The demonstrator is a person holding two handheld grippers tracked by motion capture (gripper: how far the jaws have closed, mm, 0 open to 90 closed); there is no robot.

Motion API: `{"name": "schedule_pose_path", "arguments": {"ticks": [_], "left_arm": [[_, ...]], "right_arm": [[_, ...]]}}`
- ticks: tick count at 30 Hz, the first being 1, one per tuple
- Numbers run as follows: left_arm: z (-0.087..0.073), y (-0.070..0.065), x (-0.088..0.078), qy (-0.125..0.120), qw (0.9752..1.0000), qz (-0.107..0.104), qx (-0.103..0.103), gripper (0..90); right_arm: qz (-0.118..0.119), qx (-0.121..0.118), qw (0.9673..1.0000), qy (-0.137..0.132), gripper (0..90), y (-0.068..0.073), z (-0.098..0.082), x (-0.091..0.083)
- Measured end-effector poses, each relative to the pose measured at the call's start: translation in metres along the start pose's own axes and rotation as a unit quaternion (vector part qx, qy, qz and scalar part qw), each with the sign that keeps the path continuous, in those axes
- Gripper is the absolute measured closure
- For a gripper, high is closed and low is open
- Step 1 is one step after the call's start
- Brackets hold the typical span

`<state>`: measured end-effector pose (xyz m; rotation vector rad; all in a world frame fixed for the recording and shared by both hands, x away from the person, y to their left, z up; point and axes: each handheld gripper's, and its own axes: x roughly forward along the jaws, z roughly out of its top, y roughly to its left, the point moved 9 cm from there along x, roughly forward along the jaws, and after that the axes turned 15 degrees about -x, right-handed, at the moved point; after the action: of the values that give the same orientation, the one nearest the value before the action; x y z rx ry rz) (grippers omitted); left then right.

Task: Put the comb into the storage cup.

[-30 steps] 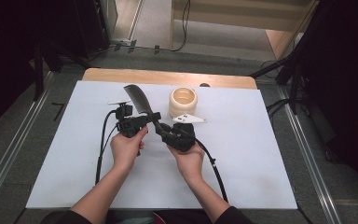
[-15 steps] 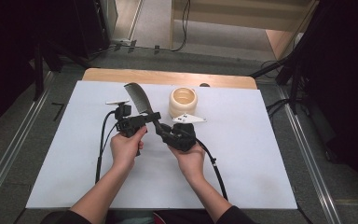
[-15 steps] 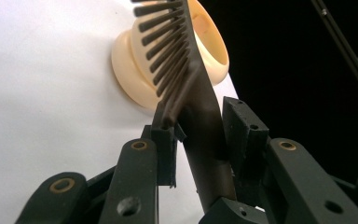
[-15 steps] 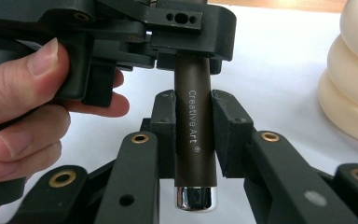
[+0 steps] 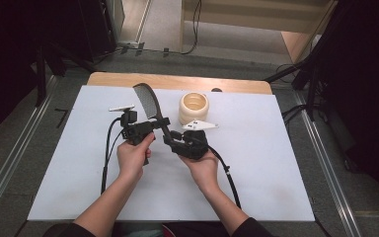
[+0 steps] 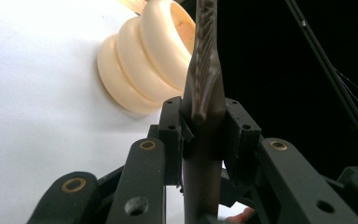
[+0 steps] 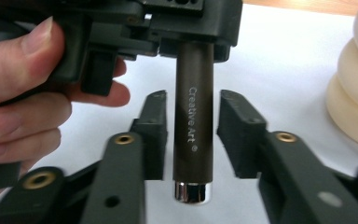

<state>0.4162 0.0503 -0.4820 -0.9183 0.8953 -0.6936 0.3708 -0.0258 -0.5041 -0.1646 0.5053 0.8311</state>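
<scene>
A tool with a dark brown handle (image 7: 194, 121) and a grey oval head (image 5: 145, 101) is held up over the white sheet. My left gripper (image 6: 204, 107) is shut on the handle just below the head, and its jaws have just been closing on it. In the high view the left gripper (image 5: 158, 123) points right. My right gripper (image 7: 192, 98) stands around the handle's metal-capped end, its jaws have just been opening, and a gap shows on each side. The right gripper (image 5: 171, 138) sits just below the left one.
A cream ribbed cup (image 5: 194, 107) stands on the white sheet (image 5: 276, 163) just behind the grippers, close to the tool's head (image 6: 140, 60). Cables trail from both grippers toward the front. A wooden table edge (image 5: 177, 81) runs along the back.
Both hands and the tool keep their place in the high view; no shift can be made out there.
</scene>
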Motion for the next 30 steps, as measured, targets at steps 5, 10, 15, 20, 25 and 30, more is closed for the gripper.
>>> {"name": "schedule_pose_path", "arguments": {"ticks": [5,10,15,20,25,30], "left_arm": [[0.001,-0.001,0.0,-0.002,0.9999,0.005,0.01,72.9],[0.002,-0.001,-0.002,-0.007,0.9994,0.017,0.028,72.8],[0.002,-0.002,-0.001,-0.008,0.9987,0.025,0.042,72.9],[0.003,-0.001,-0.001,-0.009,0.9985,0.03,0.045,72.9],[0.002,0.0,-0.001,0.002,0.9977,0.036,0.057,72.9],[0.001,-0.001,0.0,0.007,0.9969,0.039,0.068,72.9]], "right_arm": [[0.014,-0.006,0.9999,0.004,43.7,0.0,-0.002,-0.001],[0.013,-0.029,0.9994,-0.011,35.4,-0.001,-0.002,-0.005],[0.017,-0.031,0.9993,-0.003,29.8,-0.003,-0.005,-0.009],[0.028,-0.025,0.9993,0.001,26.7,-0.004,-0.008,-0.014],[0.029,-0.038,0.9988,0.006,24.9,-0.006,-0.012,-0.019],[0.039,-0.038,0.9985,0.008,24.7,-0.007,-0.016,-0.025]]}}
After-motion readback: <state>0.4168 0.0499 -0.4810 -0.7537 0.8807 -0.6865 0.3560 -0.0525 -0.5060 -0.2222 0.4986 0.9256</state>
